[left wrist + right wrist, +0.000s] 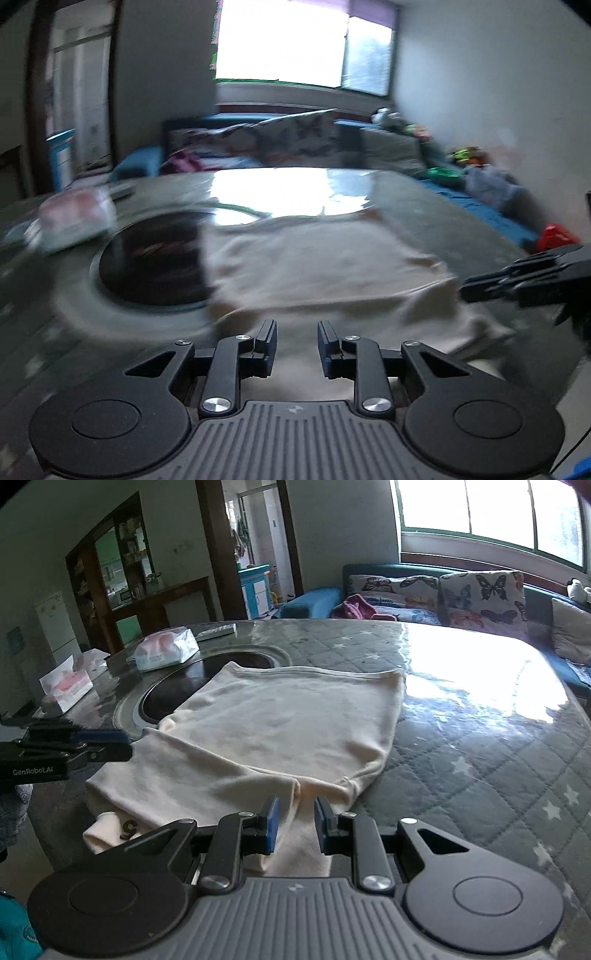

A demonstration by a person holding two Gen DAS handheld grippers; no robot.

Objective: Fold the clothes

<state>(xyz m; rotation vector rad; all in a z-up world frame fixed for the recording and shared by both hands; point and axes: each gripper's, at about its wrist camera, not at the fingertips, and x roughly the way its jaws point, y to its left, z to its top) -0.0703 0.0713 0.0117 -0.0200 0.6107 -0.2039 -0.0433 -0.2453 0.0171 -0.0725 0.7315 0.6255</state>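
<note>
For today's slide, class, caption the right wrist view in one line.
Right claw poised over the near edge of a cream shirt on a quilted table.

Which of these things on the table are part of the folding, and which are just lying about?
Part of the job:
- cream garment, partly folded on the quilted table cover
- left gripper, fingers apart
- right gripper, fingers apart over the cloth

Just lying about:
- tissue pack
- tissue box
- dark round inset
- butterfly cushions
</note>
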